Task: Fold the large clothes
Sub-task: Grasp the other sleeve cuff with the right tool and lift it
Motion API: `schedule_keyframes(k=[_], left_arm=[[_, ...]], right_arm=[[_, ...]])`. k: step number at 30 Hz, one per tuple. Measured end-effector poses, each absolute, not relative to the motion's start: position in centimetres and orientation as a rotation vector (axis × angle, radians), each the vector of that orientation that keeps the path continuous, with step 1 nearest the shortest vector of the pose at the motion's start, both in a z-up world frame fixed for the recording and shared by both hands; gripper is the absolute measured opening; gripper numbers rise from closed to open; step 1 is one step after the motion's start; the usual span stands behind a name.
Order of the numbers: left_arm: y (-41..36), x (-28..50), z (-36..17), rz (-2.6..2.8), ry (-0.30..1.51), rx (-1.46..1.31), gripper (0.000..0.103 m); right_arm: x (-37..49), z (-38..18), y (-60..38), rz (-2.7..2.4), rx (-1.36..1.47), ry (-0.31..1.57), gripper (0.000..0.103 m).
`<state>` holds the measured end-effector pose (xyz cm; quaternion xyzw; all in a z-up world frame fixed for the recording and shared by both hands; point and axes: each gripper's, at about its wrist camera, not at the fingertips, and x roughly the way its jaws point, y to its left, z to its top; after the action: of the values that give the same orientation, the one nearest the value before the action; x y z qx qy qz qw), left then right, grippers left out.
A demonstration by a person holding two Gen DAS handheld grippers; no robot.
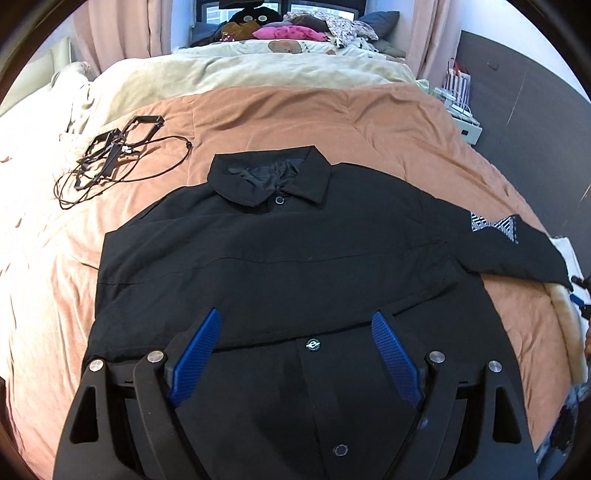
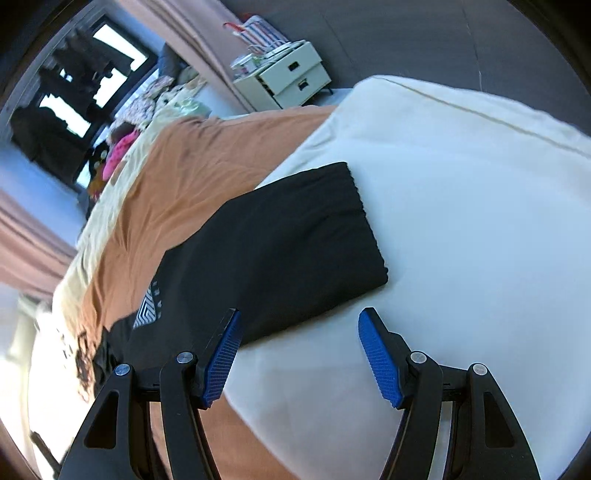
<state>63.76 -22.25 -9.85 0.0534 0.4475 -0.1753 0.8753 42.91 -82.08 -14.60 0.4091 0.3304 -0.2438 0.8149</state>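
Note:
A black collared jacket [image 1: 280, 251] lies front-up on the orange blanket [image 1: 295, 118], collar far from me. One sleeve is folded across its chest; the other sleeve [image 1: 513, 247], with a white patterned patch, stretches out to the right. My left gripper [image 1: 297, 323] is open and empty, hovering over the jacket's lower front. In the right wrist view my right gripper [image 2: 297, 323] is open and empty just short of the outstretched sleeve [image 2: 295, 240], whose cuff rests on a cream cover [image 2: 461, 221].
Black strap frames and a cord [image 1: 114, 155] lie on the blanket at the far left. Cream bedding and plush toys [image 1: 288, 33] fill the head of the bed. A white drawer unit [image 2: 291, 77] stands beside the bed at the right.

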Motion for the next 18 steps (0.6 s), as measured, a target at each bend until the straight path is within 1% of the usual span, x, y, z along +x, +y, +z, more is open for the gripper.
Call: schedule_keyframes(k=[3,4,5,6,7,8,10,15,18], left_arm=[[-21.7,63.7,-9.9,-0.349,0.934,0.125,0.085],[-21.4,63.8,-9.9,-0.341,0.936,0.128,0.085],[-21.2,63.8,-9.9,-0.334,0.937,0.13,0.085],[-21.0,63.9,-9.9,-0.329,0.938,0.133,0.085],[-20.7,63.9,-9.9,-0.322,0.936,0.135,0.085],[-20.3,63.8,-9.8,-0.316,0.934,0.135,0.085],[-19.6,63.8,-9.8,-0.31,0.933,0.129,0.085],[-17.4,63.4,-9.2,-0.29,0.925,0.103,0.085],[-15.8,63.0,-8.6,-0.286,0.912,0.078,0.085]], right_arm=[[43.7,-15.2,-82.7,-0.538,0.894,0.679,0.067],[43.8,-15.3,-83.0,-0.544,0.899,0.672,0.063],[44.1,-15.4,-83.1,-0.554,0.9,0.665,0.057],[44.4,-15.6,-83.5,-0.574,0.898,0.661,0.032],[44.5,-15.8,-83.7,-0.576,0.909,0.66,0.016],[44.6,-15.9,-83.9,-0.558,0.937,0.646,0.015],[44.6,-14.8,-83.5,-0.552,0.915,0.616,0.009],[46.0,-8.9,-80.3,-0.485,0.79,0.532,0.009],[48.0,-4.3,-77.5,-0.417,0.719,0.505,0.008]])
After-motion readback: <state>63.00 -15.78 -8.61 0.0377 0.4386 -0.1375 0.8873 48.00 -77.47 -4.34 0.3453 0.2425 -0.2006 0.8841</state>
